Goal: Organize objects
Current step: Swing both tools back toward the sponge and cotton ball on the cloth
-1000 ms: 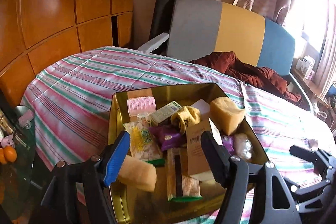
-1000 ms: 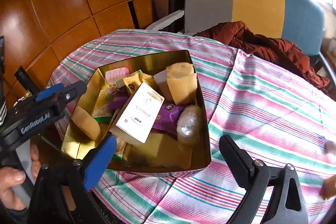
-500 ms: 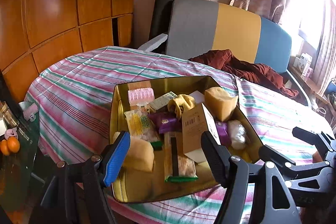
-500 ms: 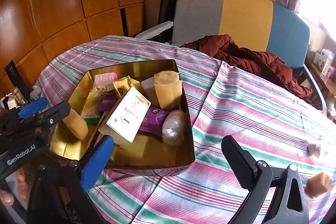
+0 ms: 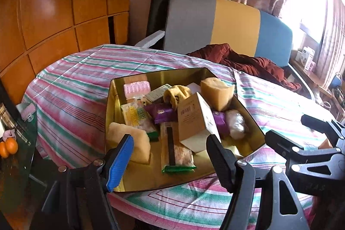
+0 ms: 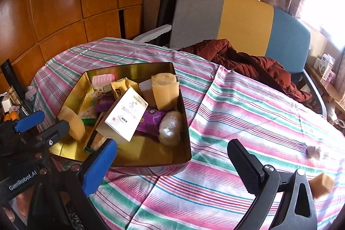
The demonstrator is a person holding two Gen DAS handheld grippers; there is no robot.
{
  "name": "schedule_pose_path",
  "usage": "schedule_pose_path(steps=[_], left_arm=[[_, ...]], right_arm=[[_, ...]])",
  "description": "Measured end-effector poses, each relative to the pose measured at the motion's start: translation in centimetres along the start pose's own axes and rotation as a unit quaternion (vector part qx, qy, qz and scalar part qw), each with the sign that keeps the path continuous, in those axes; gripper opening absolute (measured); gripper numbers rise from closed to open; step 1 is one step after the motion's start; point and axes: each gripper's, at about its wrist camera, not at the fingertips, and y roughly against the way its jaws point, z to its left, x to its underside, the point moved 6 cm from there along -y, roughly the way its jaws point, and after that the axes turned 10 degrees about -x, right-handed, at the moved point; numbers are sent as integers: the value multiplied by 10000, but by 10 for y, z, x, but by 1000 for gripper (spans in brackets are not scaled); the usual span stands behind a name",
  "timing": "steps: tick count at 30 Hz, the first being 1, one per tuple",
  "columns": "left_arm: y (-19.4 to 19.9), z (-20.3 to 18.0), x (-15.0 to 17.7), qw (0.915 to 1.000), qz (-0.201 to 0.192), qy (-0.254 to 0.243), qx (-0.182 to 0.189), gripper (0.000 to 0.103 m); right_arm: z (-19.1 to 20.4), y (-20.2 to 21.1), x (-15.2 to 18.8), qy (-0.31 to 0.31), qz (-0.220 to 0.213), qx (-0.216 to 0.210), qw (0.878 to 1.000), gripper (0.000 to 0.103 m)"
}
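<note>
With both the left gripper [image 5: 170, 151] and right gripper [image 6: 172, 162] spread and empty, a clean approach to the loose sponge cube [image 6: 321, 184] outside the gold tin [image 6: 183, 156] looked best.

A shallow gold metal tin [image 6: 182, 113] gleamed with a mirror-like polish on a striped pink, green and white woven tablecloth [image 6: 237, 113] of matt cotton look. Inside, a white cardboard box [image 6: 127, 114] showed a smooth printed face, a purple foil-like snack wrapper [image 6: 151, 119] shone, and yellow porous sponge blocks [image 6: 165, 89] looked rough. Behind, glossy orange wooden wall panels [image 5: 49, 3] reflected light, and a quilted rust-red fabric jacket [image 6: 248, 64] lay dull against a cloth-covered chair back in grey, yellow and blue [image 6: 243, 18].
</note>
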Motion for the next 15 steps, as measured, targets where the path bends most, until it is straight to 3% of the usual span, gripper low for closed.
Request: schedule_pose_path(steps=[15], left_arm=[[2,-31,1,9987,21,-425,287,71]], right_arm=[[-38,1,18,-371,167,255,9988,103]])
